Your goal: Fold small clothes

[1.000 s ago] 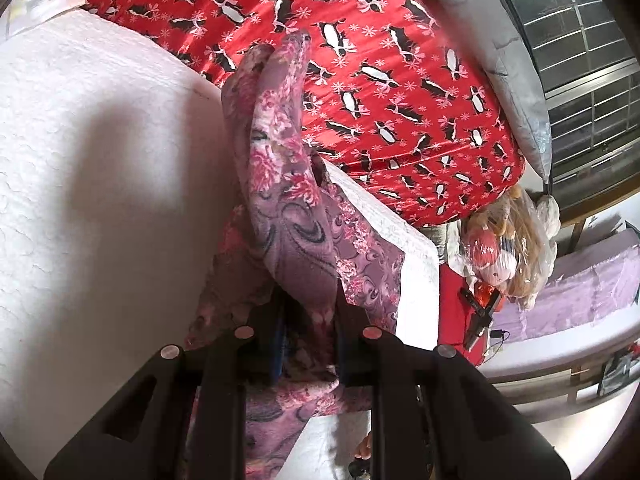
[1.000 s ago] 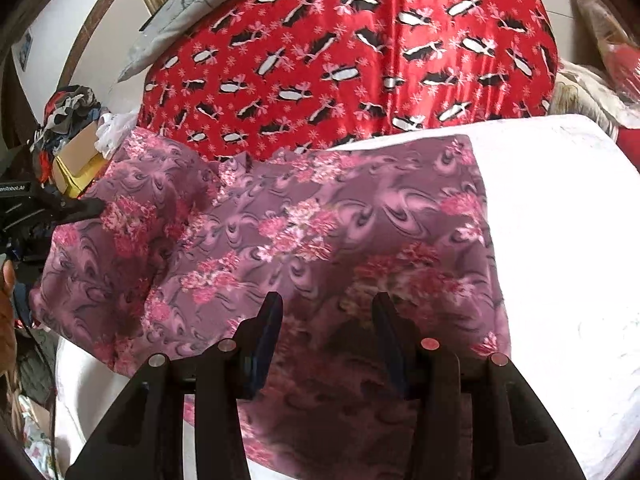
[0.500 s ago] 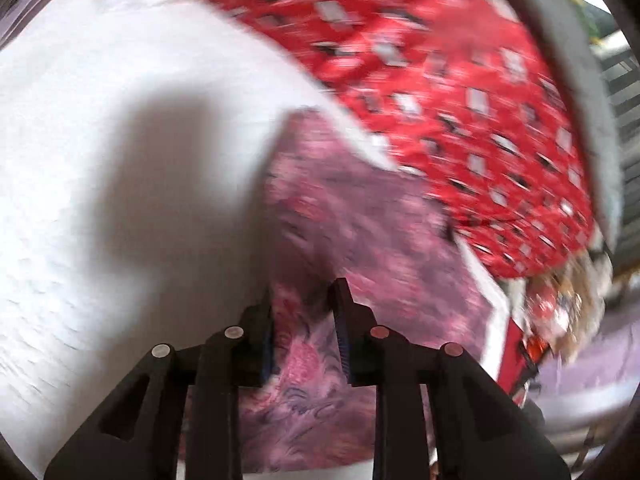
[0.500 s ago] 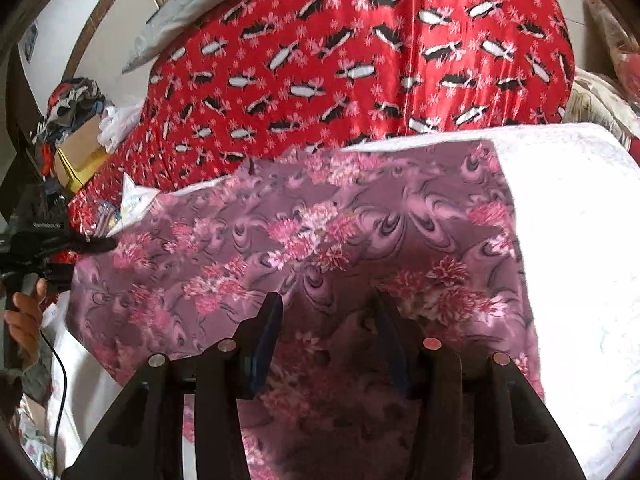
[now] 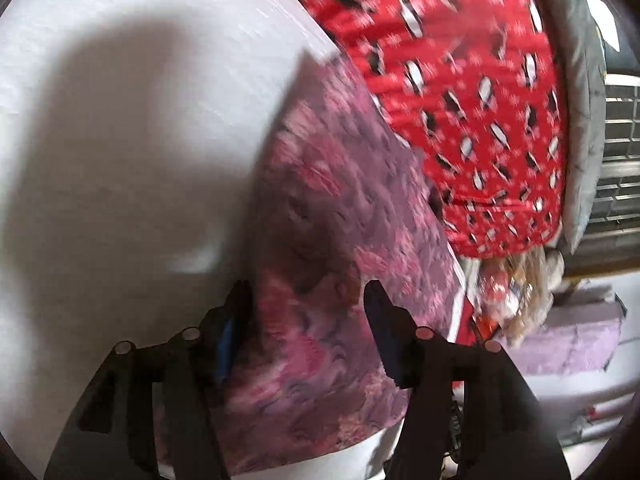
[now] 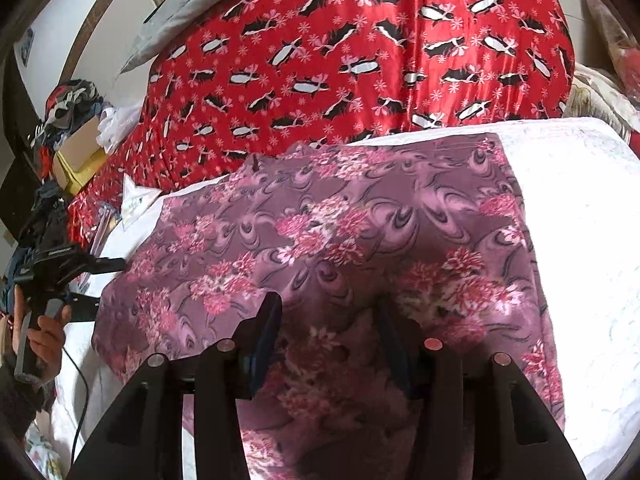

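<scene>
On the far left of the right wrist view, the left gripper (image 6: 86, 280) is pointing at the left edge of the purple floral garment (image 6: 340, 240). The garment is lying spread on the white bed cover (image 6: 580, 220), in front of the red penguin blanket (image 6: 360, 40).

In its own view, the left gripper (image 5: 306, 312) is standing with its fingers wide apart. The cloth is lying between and under them, but I judge that they are not pinching it. This view is blurred, so small details are hard to tell. Here the garment (image 5: 340, 220) is running forward from the fingers toward the red blanket (image 5: 460, 80), and the white cover (image 5: 120, 140) is lying to its left.

To the right, the right gripper (image 6: 328, 320) is also standing open. Its fingers are resting over the near part of the garment, and a small hump of cloth is rising between them. It is not holding anything firmly, as far as I can see.

The garment is looking like a flat, roughly rectangular shape with neat far corners, so I judge that at least one fold is already laid. Further folds to make it smaller are probably remaining.
</scene>
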Motion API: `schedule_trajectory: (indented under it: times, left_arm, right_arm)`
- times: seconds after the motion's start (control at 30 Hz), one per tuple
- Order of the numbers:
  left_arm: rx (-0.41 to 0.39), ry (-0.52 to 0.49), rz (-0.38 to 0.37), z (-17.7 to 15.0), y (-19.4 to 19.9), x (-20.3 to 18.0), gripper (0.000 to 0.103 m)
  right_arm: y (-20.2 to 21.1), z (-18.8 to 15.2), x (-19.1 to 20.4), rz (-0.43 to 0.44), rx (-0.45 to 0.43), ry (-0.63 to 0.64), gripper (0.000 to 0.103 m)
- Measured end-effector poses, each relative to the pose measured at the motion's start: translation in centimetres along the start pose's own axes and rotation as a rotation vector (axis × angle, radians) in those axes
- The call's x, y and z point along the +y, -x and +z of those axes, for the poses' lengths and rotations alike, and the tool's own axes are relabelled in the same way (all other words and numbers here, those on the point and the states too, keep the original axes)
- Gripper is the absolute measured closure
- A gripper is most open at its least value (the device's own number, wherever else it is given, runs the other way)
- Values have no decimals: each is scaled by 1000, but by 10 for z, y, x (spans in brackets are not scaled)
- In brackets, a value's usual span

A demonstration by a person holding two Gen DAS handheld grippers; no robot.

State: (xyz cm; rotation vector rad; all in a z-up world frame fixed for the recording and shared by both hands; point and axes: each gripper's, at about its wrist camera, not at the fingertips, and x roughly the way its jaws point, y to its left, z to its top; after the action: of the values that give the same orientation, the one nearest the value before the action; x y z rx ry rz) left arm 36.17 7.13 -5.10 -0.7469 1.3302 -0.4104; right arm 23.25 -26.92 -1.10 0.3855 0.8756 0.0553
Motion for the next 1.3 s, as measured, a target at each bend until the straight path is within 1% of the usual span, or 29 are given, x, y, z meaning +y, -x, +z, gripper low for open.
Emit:
schedule_trajectory:
  times: [0.07,0.1,0.13,0.17,0.23,0.27,0.3,0.33,0.37,0.5,0.6,0.67,0.7,0.77,0.8,0.83,0.87,0.9,0.93,0.97,1.03,1.2,1.3]
  left_arm:
    - [-6,-37,10,-1,-3,-11,46]
    - [-8,-57,13,-1,-3,-17,49]
    - [-9,-90,24,-2,-5,-25,70]
    - [-5,-114,40,-3,-6,-32,81]
    - [-20,-140,63,-6,-4,-42,82]
    - [-24,-143,59,-8,-1,-46,82]
    - [-26,-141,47,-10,2,-50,82]
    - [-30,-139,33,-12,6,-54,83]
    - [-33,-143,21,-14,10,-60,83]
    - [-38,-192,-2,-28,20,-87,83]
    - [-29,-213,-21,-38,22,-106,83]
    - [-26,-232,-27,-44,21,-119,83]
    - [-25,-241,-27,-47,20,-125,83]
    - [-25,-248,-25,-53,17,-133,83]
    - [-23,-244,-27,-55,14,-137,83]
    - [-20,-237,-31,-56,11,-140,83]
    - [-15,-232,-36,-58,8,-144,83]
    - [-10,-232,-40,-61,5,-148,83]
    - [-6,-236,-39,-63,3,-152,83]
    - [-3,-240,-37,-66,0,-156,83]
    - [7,-251,-37,-72,-6,-168,83]
    - [36,-285,-46,-86,-25,-196,83]
    - [67,-296,-48,-93,-45,-212,83]
  right_arm:
    - [1,1,3,6,2,15,52]
    - [3,2,5,2,-5,32,52]
    - [5,4,6,-6,-15,43,52]
    - [7,7,7,-11,-27,52,52]
    - [8,13,6,-33,-39,64,52]
    - [5,15,5,-50,-33,69,52]
    - [1,16,2,-67,-14,72,53]
    - [-10,17,-2,-87,29,66,57]
    - [-17,16,-6,-82,55,67,58]
    - [-6,19,-3,-72,41,83,58]
    - [9,16,-9,-48,21,63,57]
    - [17,12,-19,-14,18,31,56]
    - [20,9,-28,44,18,-11,56]
    - [18,5,-45,117,29,-95,57]
    - [12,0,-57,139,51,-152,59]
    - [3,-6,-70,174,76,-213,68]
    - [3,-11,-80,203,50,-251,79]
    - [3,-15,-88,222,30,-280,83]
    - [3,-18,-93,231,25,-296,90]
    - [2,-19,-96,240,16,-311,94]
    - [2,-24,-100,247,2,-320,98]
    - [2,-29,-97,241,-24,-299,99]
    - [3,-29,-99,254,-35,-305,99]
